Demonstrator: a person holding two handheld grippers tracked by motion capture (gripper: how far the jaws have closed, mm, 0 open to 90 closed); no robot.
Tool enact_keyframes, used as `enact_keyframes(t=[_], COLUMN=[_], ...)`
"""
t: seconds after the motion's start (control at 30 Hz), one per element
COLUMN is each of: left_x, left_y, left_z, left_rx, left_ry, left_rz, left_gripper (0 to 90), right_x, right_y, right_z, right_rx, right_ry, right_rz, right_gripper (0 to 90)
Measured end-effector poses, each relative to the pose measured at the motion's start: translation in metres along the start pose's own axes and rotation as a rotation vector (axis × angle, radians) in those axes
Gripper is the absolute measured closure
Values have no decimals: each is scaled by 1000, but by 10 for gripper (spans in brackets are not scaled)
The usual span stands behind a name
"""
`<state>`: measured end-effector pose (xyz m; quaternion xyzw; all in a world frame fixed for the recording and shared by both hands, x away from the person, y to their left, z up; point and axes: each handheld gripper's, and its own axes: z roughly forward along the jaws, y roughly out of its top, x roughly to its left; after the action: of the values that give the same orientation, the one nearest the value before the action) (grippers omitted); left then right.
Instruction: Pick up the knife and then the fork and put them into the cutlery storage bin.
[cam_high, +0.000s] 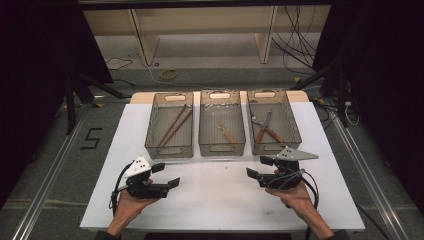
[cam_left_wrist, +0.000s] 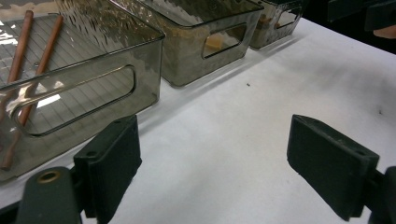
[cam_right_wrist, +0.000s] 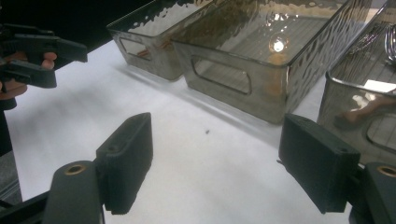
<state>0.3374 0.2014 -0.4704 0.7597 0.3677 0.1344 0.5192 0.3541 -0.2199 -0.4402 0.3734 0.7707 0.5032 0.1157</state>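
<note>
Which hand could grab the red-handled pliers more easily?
The right one, probably. Its open tool sits just in front of the smoky plastic bin holding the red-handled pliers; the left tool sits below the far-left bin.

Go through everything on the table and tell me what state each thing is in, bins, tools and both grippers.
Left gripper: open, nothing between its jaws, over bare table.
Right gripper: open, nothing between its jaws, near the right bin.
Left bin: upright, holds two chopsticks lying flat.
Middle bin: upright, holds one small wooden utensil.
Right bin: upright, holds red-handled pliers, lying flat.
White table: bare in front of the bins.
</note>
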Motion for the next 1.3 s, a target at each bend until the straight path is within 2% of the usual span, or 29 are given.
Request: enact_keyframes(t=[0.23,0.83,1.3], left_x=[-1,-4,-4], left_y=[-1,-2,-1], left_z=[2,2,2], left_rx=[0,5,3], left_ry=[-10,-22,-21], left_rz=[-11,-11,-8], left_gripper=[168,167,168], right_x=[1,2,2], right_y=[-12,-28,-30], right_z=[-8,-18,-18], right_rx=[-16,-19,-16], right_ry=[3,-9,-17], right_rz=[-10,13,6], right_gripper=[260,248,230])
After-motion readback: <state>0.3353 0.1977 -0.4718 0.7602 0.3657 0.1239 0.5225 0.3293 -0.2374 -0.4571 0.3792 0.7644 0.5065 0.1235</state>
